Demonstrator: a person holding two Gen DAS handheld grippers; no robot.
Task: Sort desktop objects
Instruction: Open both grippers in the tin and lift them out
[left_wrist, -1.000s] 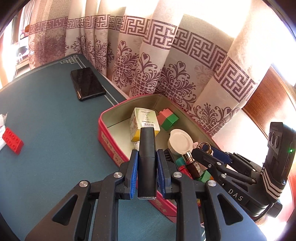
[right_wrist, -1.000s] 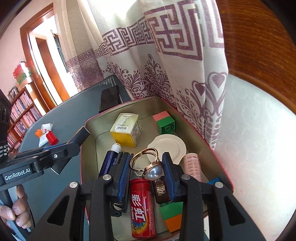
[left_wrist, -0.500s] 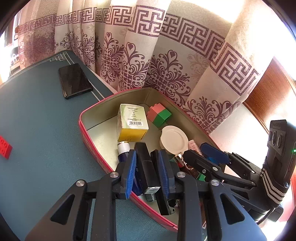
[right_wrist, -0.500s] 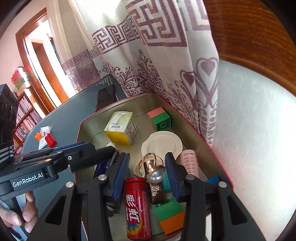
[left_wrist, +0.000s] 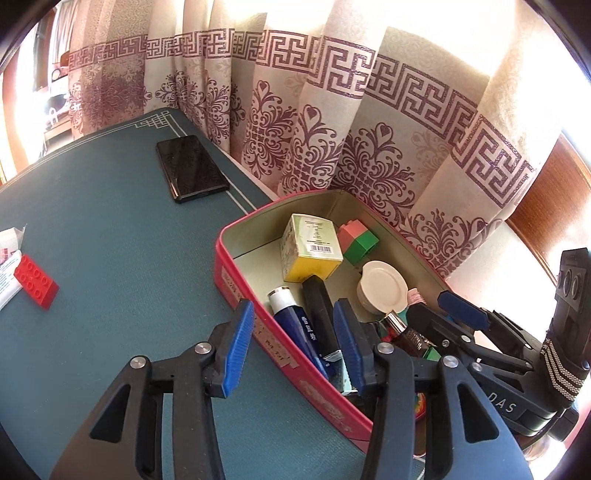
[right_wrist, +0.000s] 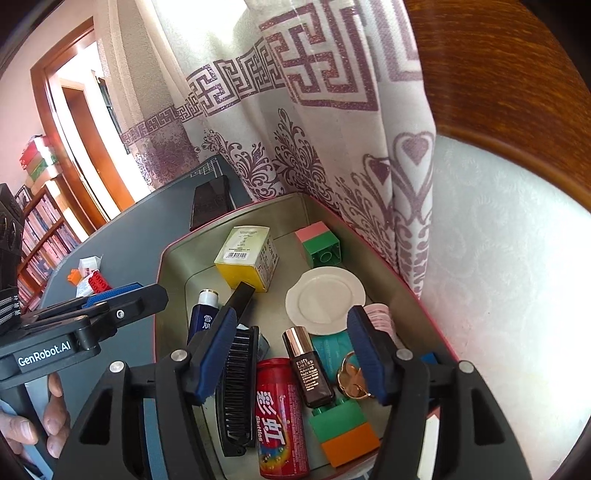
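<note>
Over the red tin (left_wrist: 295, 354) on the teal tabletop (left_wrist: 110, 258), both tongs (left_wrist: 291, 343) (right_wrist: 295, 350) are opening, empty. Inside the tin lie a black comb (right_wrist: 236, 384) and gold ring (right_wrist: 351, 380), just released. Still-widening jaws could knock the tin's crowded bottles.

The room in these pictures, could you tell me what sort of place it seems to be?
Probably a room in a home, perhaps a study: patterned curtains hang behind a green-topped table, a bookshelf stands by a wooden doorway, and a tin holds toiletries and toy bricks.

Both wrist cameras look steeply down, close over the red tin (left_wrist: 295, 363), from opposite sides
</note>
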